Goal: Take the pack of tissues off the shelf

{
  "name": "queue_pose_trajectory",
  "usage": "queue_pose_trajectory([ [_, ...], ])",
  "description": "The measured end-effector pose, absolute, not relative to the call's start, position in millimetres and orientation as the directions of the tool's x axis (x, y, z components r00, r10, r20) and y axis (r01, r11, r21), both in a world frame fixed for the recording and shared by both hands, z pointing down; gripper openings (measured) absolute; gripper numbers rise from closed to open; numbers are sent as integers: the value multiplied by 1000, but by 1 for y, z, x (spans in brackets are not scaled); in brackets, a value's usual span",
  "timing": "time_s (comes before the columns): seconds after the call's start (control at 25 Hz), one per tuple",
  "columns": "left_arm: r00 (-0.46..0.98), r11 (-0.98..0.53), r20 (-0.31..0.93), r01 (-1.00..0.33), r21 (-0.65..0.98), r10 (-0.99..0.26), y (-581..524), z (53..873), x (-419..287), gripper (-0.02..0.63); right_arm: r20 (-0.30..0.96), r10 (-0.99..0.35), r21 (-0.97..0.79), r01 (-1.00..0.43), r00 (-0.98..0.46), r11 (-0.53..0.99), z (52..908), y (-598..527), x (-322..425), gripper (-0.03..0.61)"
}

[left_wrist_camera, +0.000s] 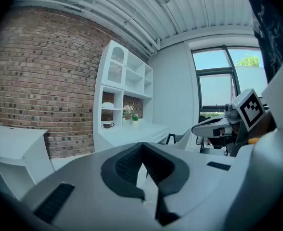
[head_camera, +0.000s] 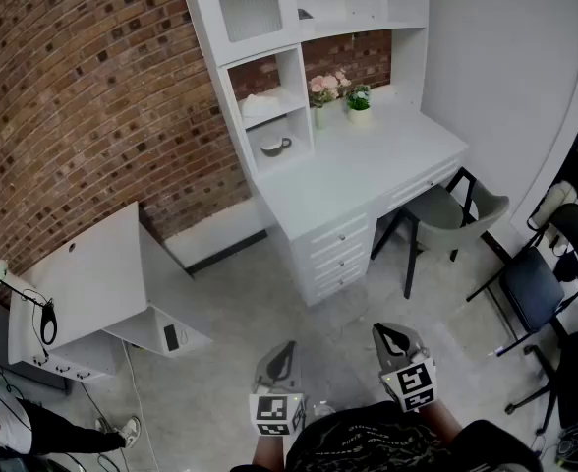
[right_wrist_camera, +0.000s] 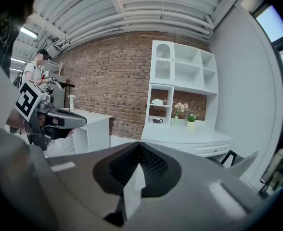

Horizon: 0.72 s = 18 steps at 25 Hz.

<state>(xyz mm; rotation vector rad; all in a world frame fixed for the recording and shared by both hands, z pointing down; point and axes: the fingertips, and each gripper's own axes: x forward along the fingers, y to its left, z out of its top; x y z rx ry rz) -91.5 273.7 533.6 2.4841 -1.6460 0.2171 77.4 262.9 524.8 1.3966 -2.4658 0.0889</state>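
Both grippers hang low over the floor, well apart from the white bench (head_camera: pixel 368 170). Left gripper (head_camera: pixel 285 350): jaws together, nothing between them. Right gripper (head_camera: pixel 387 334): likewise closed tight, and empty too. Up ahead, the pack of tissues (head_camera: pixel 260 106) lies on the shelf (head_camera: pixel 295 94), in the open compartment at the bench's left end, directly above the compartment with the cup (head_camera: pixel 274 147). Pink flowers (head_camera: pixel 325 85) stand just right of that shelf, on the bench

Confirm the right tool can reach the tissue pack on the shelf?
Probably not yet: the right tool, shut, hangs well short of the tissue pack; only floor lies between.
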Motion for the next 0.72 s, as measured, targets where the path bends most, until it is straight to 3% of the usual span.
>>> queue_pose_trajectory([
  [0.72,372,-393,168,-911,-122,-913,274,522,-123,8,250,-858,211,-839,-449,501,518,249,73,5],
])
